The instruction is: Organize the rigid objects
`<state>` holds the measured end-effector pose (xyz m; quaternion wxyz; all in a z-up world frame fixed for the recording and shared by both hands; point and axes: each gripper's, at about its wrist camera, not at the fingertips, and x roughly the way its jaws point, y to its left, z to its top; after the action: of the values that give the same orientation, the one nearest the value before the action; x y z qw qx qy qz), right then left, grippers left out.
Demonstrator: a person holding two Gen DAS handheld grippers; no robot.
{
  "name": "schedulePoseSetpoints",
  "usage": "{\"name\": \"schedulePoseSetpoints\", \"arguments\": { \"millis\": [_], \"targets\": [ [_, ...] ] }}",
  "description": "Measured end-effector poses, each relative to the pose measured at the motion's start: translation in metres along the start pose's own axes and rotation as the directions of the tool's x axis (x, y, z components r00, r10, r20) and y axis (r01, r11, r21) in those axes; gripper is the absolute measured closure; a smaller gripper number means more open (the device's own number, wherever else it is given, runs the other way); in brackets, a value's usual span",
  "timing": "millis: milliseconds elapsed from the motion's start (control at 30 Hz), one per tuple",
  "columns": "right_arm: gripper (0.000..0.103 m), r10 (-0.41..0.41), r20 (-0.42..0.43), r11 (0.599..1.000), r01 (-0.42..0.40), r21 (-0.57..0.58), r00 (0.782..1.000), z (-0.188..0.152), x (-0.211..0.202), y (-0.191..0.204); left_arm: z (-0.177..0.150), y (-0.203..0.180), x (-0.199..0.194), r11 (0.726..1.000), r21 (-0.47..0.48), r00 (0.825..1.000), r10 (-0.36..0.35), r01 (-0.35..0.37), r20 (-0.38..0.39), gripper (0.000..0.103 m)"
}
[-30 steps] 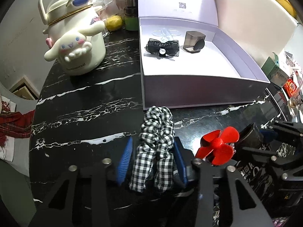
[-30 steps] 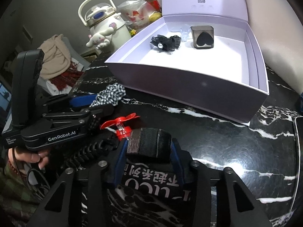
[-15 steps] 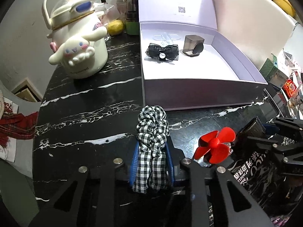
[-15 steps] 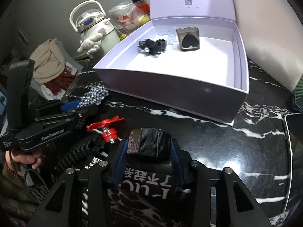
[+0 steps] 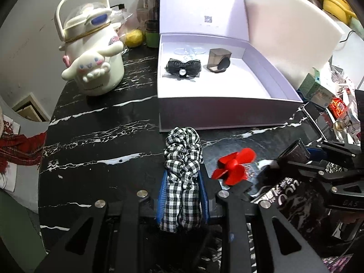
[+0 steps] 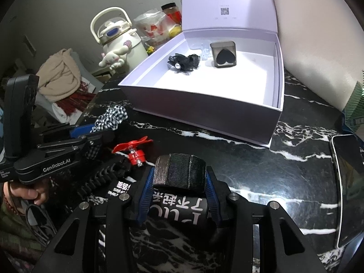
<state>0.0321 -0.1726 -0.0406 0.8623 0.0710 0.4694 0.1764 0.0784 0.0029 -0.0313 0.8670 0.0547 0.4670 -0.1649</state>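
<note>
With the left tongs (image 5: 182, 195) just clenched on the gingham scrunchie (image 5: 183, 159) and the right tongs (image 6: 178, 190) grasping a black hair comb (image 6: 179, 173) above the bench (image 5: 102, 136), both likely need carrying into the lavender box (image 6: 204, 104).

Left claw (image 5: 182, 195) of matte black angular plastic, blue pads (image 5: 162, 195), silver screws (image 5: 100, 203), white GenRobot.AI lettering, right claw (image 6: 179, 195) built alike, hand (image 6: 31, 191) wearing reddish bead bracelet (image 6: 9, 202)

We read "GenRobot.AI" on the left gripper (image 6: 75, 150), "uLucky" above a QR code inside the box lid (image 6: 227, 2), and partly readable Chinese characters on the black packet (image 6: 177, 207) between the right gripper's fingers.
</note>
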Motion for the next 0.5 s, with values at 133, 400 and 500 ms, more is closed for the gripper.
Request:
{"name": "schedulePoseSetpoints", "arguments": {
  "millis": [133, 400, 500],
  "targets": [
    [0.060, -0.001, 0.020, 1.000, 0.001, -0.002, 1.000, -0.005, -0.009, 0.000, -0.002, -0.009, -0.009, 1.000, 0.017, 1.000, -0.007, 0.006, 0.019, 0.078],
    [0.060, -0.012, 0.068, 1.000, 0.012, 0.007, 0.998, -0.016, -0.030, 0.000, -0.003, -0.033, -0.022, 0.998, 0.047, 0.998, -0.036, 0.034, 0.043, 0.078],
    [0.060, -0.022, 0.084, 1.000, 0.021, 0.008, 0.996, -0.021, -0.039, 0.000, -0.004, -0.042, -0.026, 0.997, 0.063, 0.998, -0.048, 0.045, 0.050, 0.078]
  ]
}}
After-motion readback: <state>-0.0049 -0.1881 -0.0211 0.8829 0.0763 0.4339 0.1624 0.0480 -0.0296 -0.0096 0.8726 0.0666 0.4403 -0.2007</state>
